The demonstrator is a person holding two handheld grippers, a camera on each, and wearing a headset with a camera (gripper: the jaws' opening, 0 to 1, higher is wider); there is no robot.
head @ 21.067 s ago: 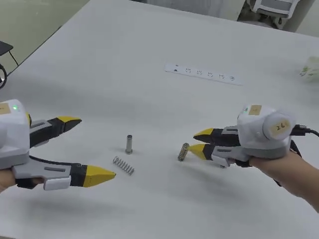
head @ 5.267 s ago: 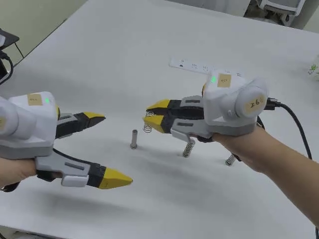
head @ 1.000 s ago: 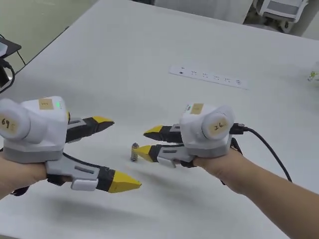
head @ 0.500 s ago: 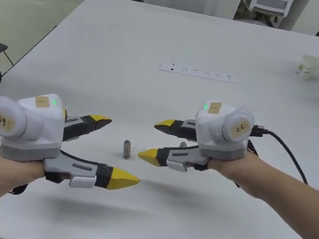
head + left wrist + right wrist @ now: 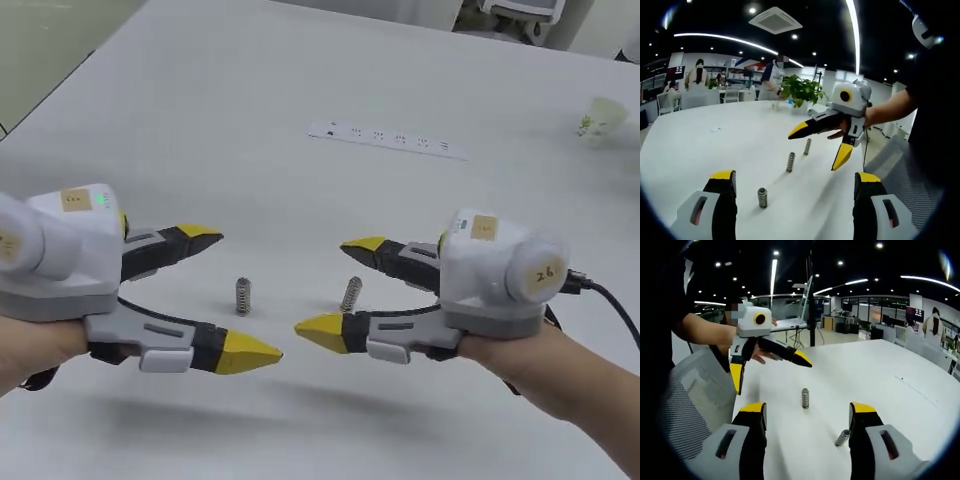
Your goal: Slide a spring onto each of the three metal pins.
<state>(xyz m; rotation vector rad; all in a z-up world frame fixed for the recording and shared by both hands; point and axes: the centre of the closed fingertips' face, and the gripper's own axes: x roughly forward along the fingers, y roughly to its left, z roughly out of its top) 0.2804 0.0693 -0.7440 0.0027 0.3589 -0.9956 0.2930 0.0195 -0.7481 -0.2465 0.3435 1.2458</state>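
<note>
Two short metal pins stand on the white table, each with a spring around it: the left pin (image 5: 242,296) and the middle pin (image 5: 350,294), which leans a little. In the left gripper view three sprung pins form a row: near (image 5: 762,197), middle (image 5: 790,162), far (image 5: 807,146). My left gripper (image 5: 233,292) is open with nothing held, its jaws on either side of the left pin. My right gripper (image 5: 338,285) is also open and holds nothing, its jaws around the middle pin. The right gripper view has the left pin (image 5: 805,397) and the leaning pin (image 5: 842,437).
A white power strip (image 5: 385,140) lies flat across the far middle of the table. A pale cup (image 5: 600,118) stands at the far right. A cable trails from the right gripper. People sit and stand at desks far behind.
My right gripper has drawn back to the right from the left pin and its jaws have spread wider. A spring now sits on that pin. The left gripper has hardly moved.
</note>
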